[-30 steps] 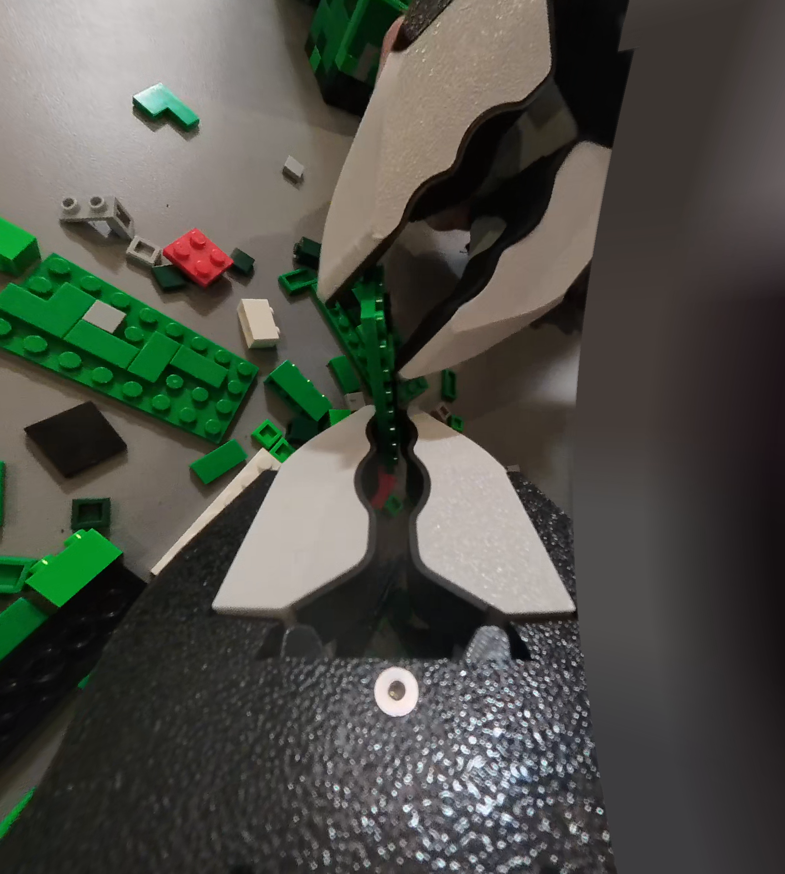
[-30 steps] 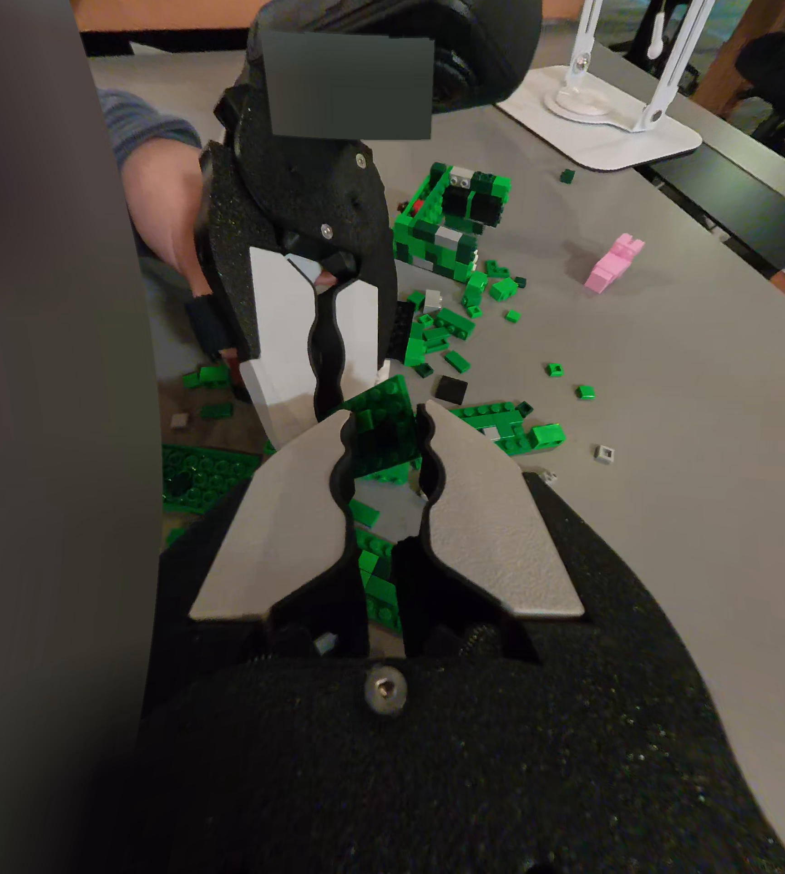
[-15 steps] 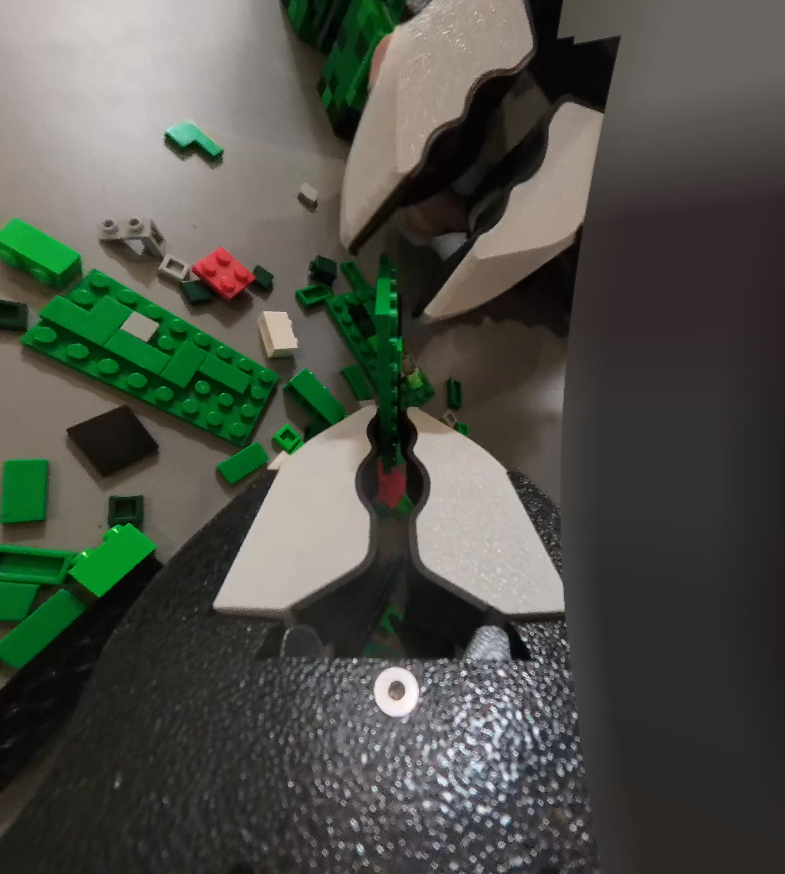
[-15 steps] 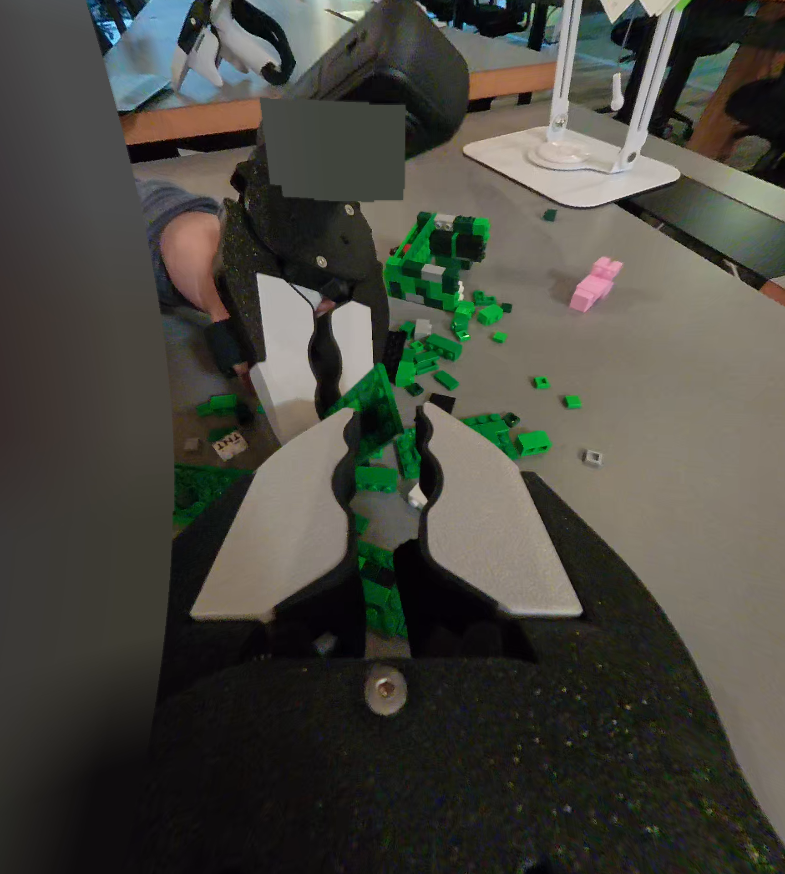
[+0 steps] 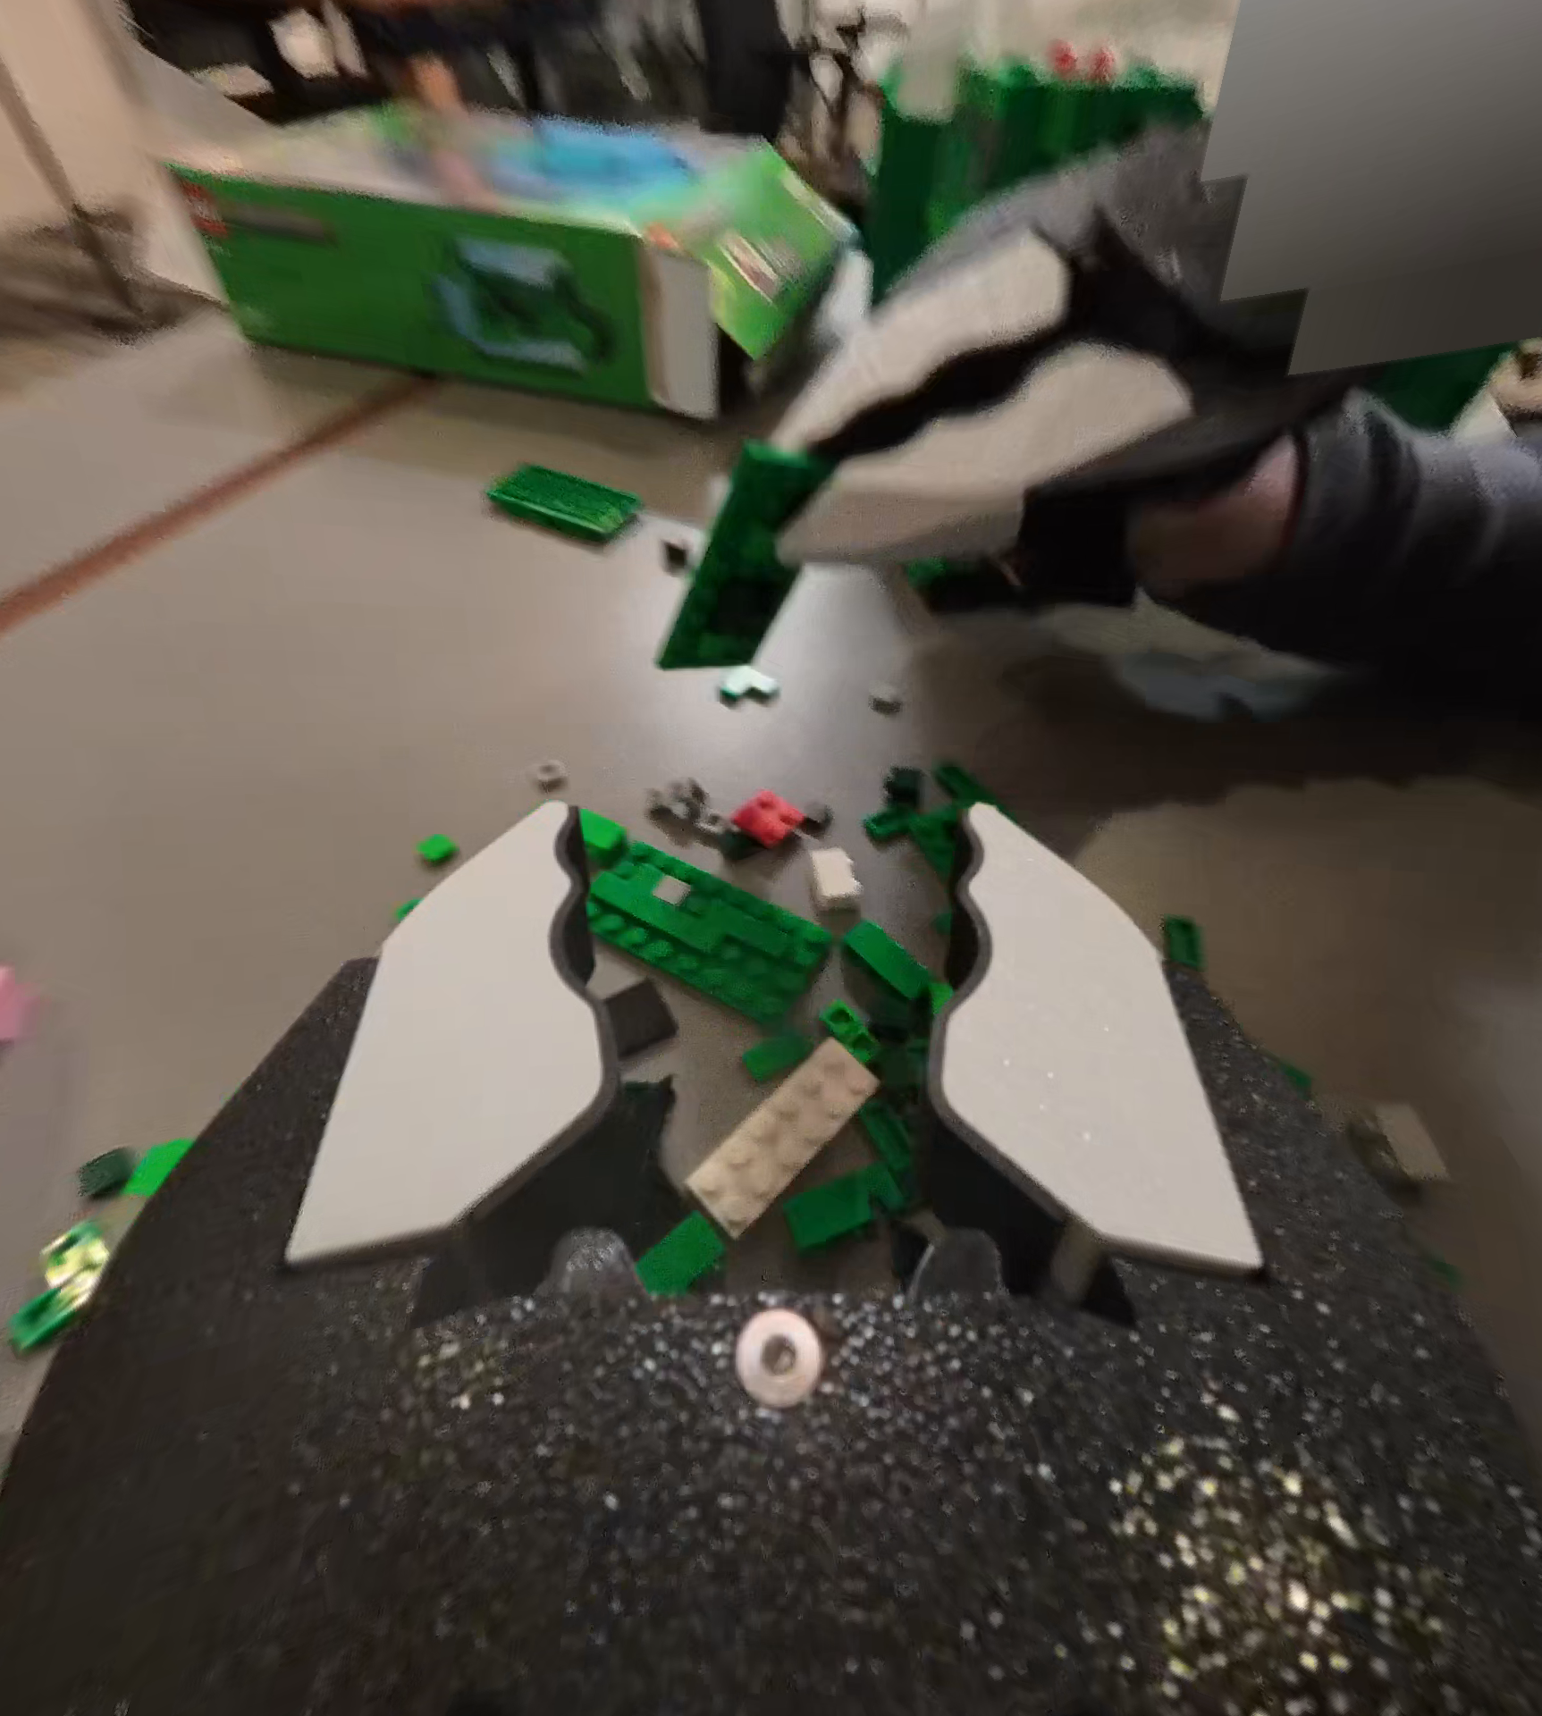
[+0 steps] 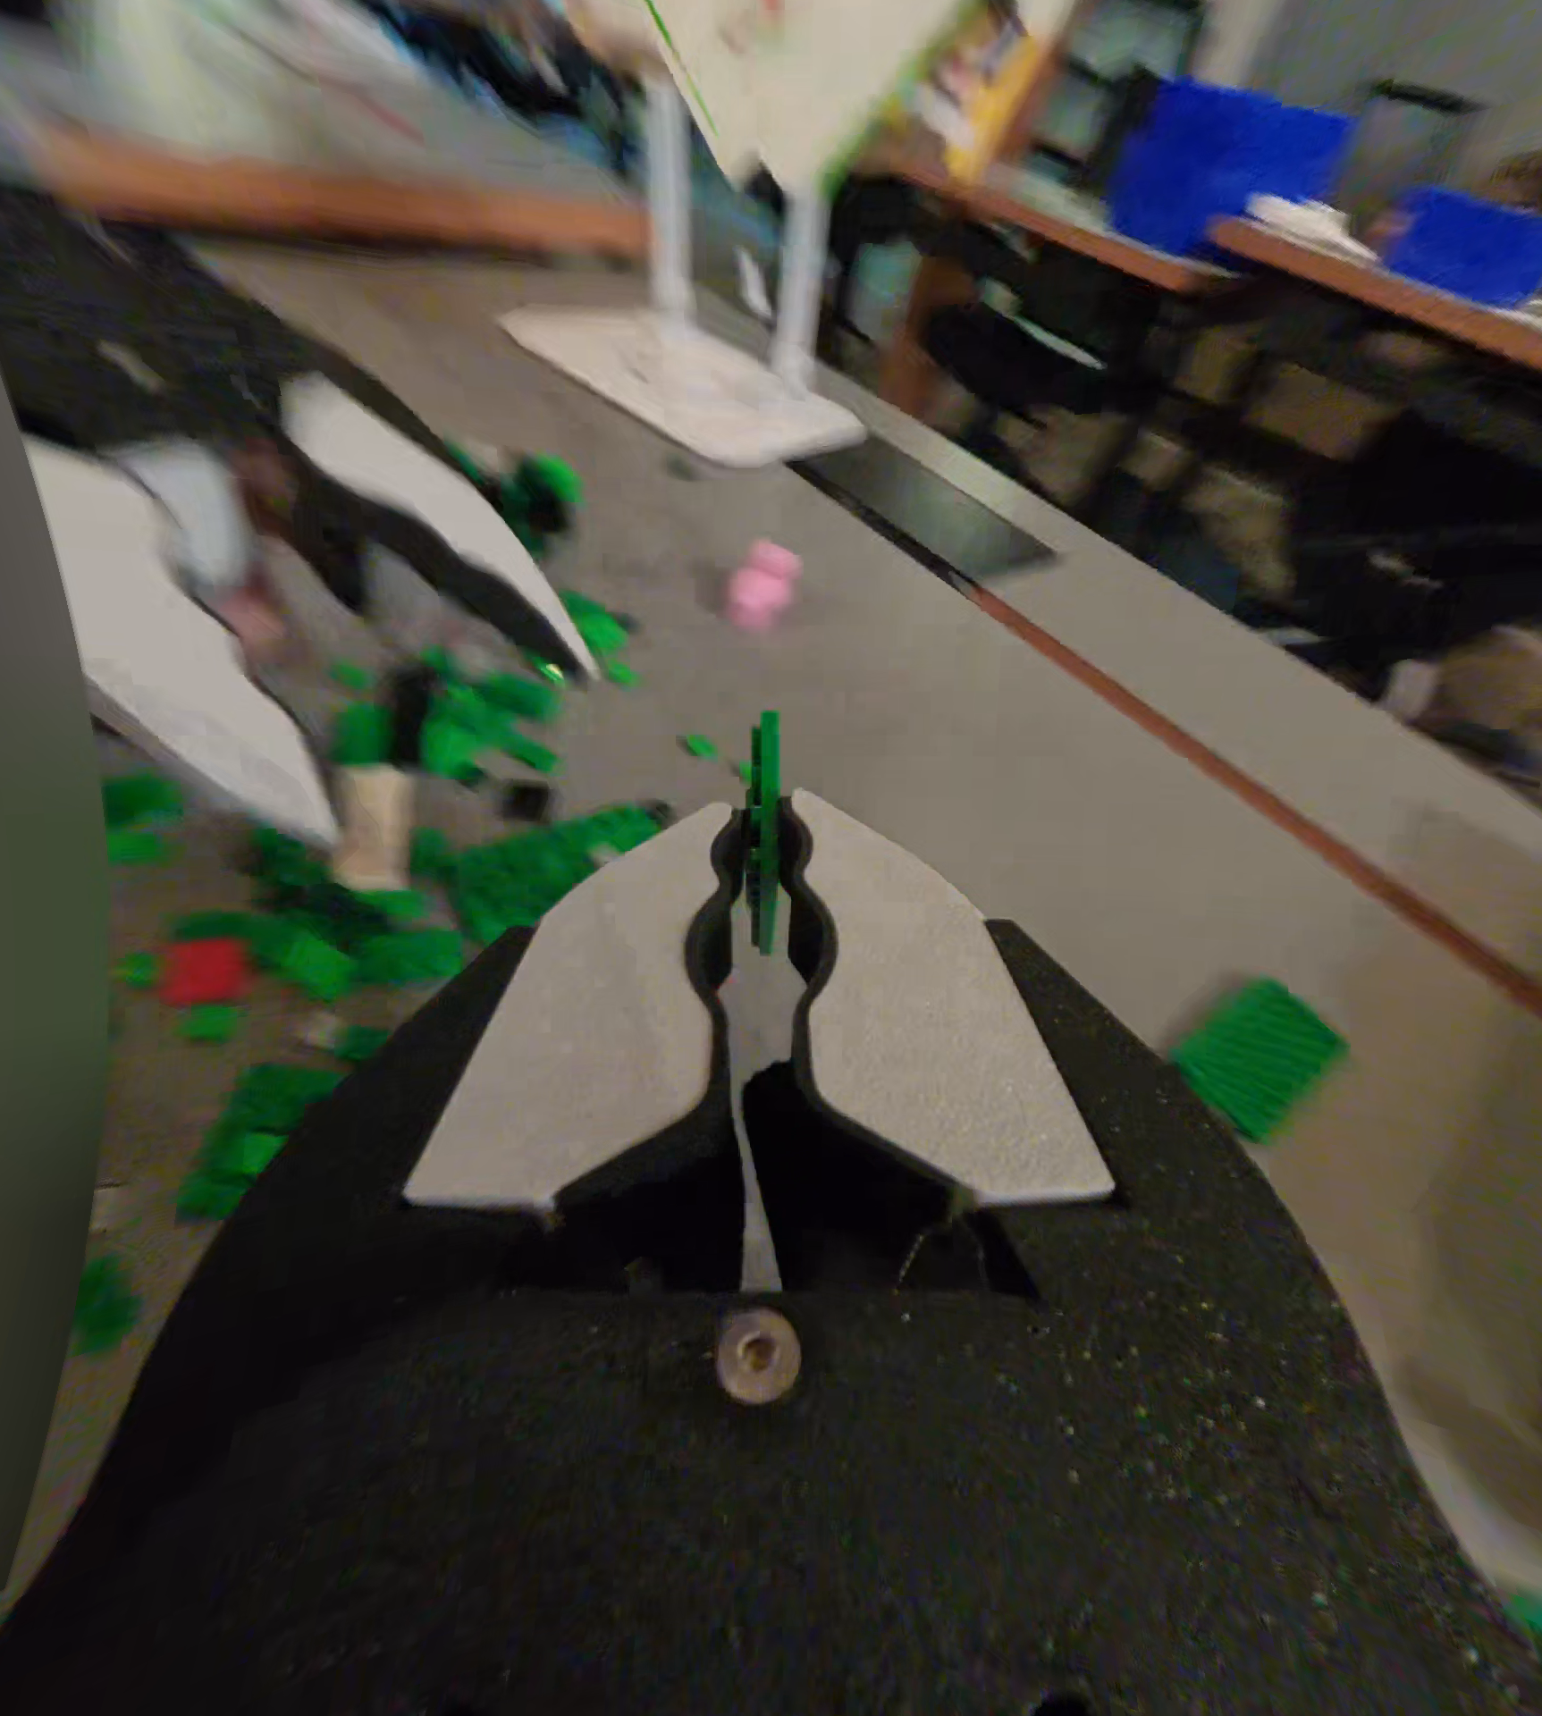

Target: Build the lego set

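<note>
My right gripper (image 6: 762,810) is shut on a green lego plate (image 6: 768,771), seen edge-on between its tips. In the left wrist view the same gripper (image 5: 795,483) holds that plate (image 5: 730,576) hanging down above the table. My left gripper (image 5: 767,826) is open and empty, low over loose pieces: a long green plate with tiles (image 5: 711,938), a beige plate (image 5: 785,1151), a red brick (image 5: 767,817) and a black tile (image 5: 637,1017). In the right wrist view the left gripper (image 6: 451,752) shows open at the left.
A green lego box (image 5: 488,269) stands at the back of the grey table (image 5: 191,743). A pink figure (image 6: 762,585) and a white stand (image 6: 683,381) lie beyond the piece pile. A separate green plate (image 6: 1259,1054) lies to the right. One gripper's finger ends stand about 7 cm off the other's. The right gripper is farther from the black tile (image 5: 637,1017), some 12 cm, than the left, some 6 cm. Seen from the right wrist view (image 6: 532,803) as well. My left tips are roughly 7 cm from the red brick (image 5: 767,817).
The green plate passed from my left gripper to my right. The left opened and drew back; the right shut on the plate and lifted it away. Both views swung up.
</note>
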A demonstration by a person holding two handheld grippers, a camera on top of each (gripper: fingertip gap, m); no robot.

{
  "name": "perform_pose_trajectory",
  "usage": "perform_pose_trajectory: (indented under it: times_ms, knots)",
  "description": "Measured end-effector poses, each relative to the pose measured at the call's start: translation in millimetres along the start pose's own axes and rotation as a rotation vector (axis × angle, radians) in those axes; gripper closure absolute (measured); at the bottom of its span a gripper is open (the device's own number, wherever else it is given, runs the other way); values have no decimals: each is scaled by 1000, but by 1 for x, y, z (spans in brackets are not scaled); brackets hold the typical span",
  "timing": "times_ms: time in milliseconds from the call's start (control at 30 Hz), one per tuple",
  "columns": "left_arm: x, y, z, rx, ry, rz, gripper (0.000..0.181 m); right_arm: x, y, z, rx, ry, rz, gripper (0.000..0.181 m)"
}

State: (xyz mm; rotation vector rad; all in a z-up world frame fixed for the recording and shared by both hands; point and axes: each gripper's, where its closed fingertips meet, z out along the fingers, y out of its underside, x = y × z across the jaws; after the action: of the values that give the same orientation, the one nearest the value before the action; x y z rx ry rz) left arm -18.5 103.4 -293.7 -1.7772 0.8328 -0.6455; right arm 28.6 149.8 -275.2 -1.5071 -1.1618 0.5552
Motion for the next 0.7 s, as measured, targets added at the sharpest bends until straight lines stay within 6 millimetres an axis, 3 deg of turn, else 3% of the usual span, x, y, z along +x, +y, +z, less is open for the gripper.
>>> perform_pose_trajectory:
  times_ms: [133, 300, 400, 533, 700]
  knots:
    - [-24, -2, -10, 39, -94, -159, 106, 6, 38, 12, -264, 146, -257, 175]
    - [-37, -8, -18, 134, -151, -205, 109, 1, 51, 18, -386, 181, -439, 167]
    - [-44, -16, -27, 195, -227, -132, 114, -4, 58, 15, -428, 132, -368, 145]
    - [-45, -26, -40, 315, -297, -64, 121, -4, 47, 6, -376, 101, -207, 144]
    - [-46, -39, -56, 425, -336, -25, 127, -21, 32, -1, -284, -32, 89, 148]
